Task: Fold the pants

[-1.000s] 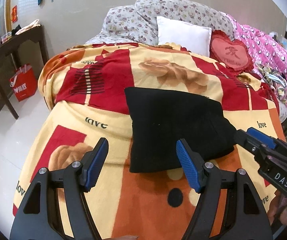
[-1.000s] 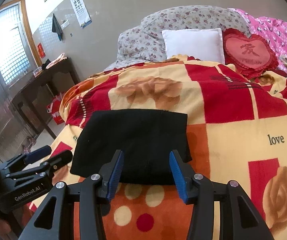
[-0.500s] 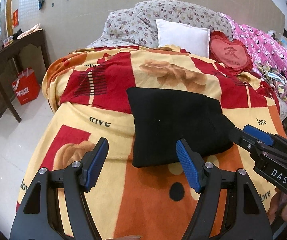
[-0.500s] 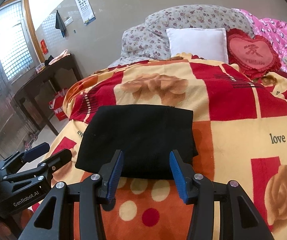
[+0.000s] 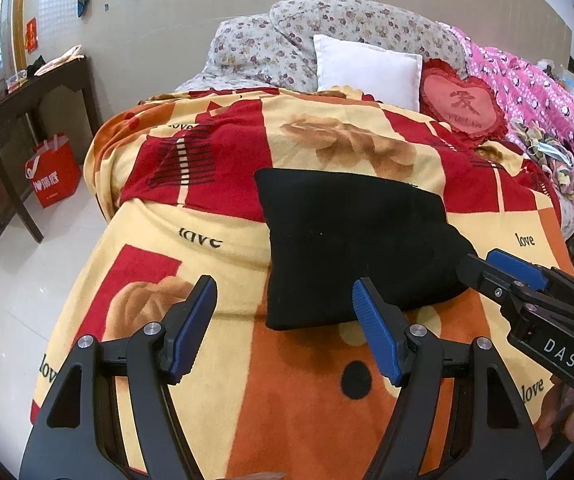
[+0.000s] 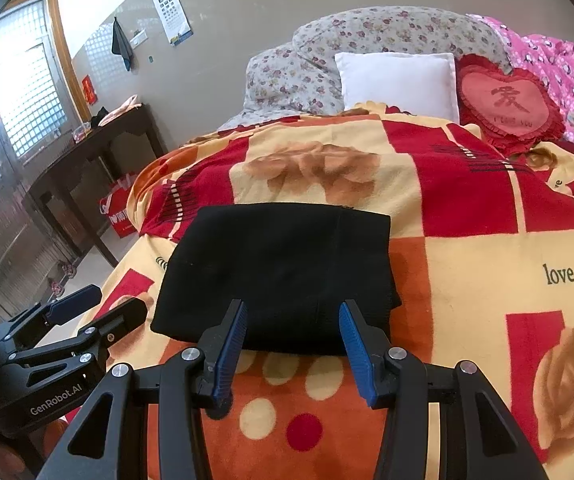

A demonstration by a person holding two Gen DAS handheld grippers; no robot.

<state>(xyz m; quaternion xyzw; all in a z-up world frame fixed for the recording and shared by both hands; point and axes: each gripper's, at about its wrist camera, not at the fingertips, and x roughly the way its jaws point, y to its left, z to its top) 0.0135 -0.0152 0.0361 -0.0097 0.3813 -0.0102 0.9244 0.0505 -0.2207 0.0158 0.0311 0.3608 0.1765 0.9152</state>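
Note:
The black pants (image 5: 351, 248) lie folded into a compact rectangle on the red, orange and cream blanket (image 5: 207, 232); they also show in the right wrist view (image 6: 283, 276). My left gripper (image 5: 283, 328) is open and empty, held above the blanket just short of the fold's near edge. My right gripper (image 6: 291, 344) is open and empty, just short of the fold's near edge. The right gripper shows at the right of the left wrist view (image 5: 499, 268), by the fold's right corner. The left gripper shows at the lower left of the right wrist view (image 6: 99, 304).
A white pillow (image 5: 367, 68), a red heart cushion (image 5: 461, 104) and floral bedding (image 5: 307, 32) lie at the bed's head. Pink bedding (image 5: 535, 92) is on the right. A dark wooden table (image 5: 15, 112) and a red bag (image 5: 53, 168) stand on the floor to the left.
Both grippers have drawn back and risen slightly from the folded pants, so more blanket shows in front of the fold. Both stayed open; the pants did not move.

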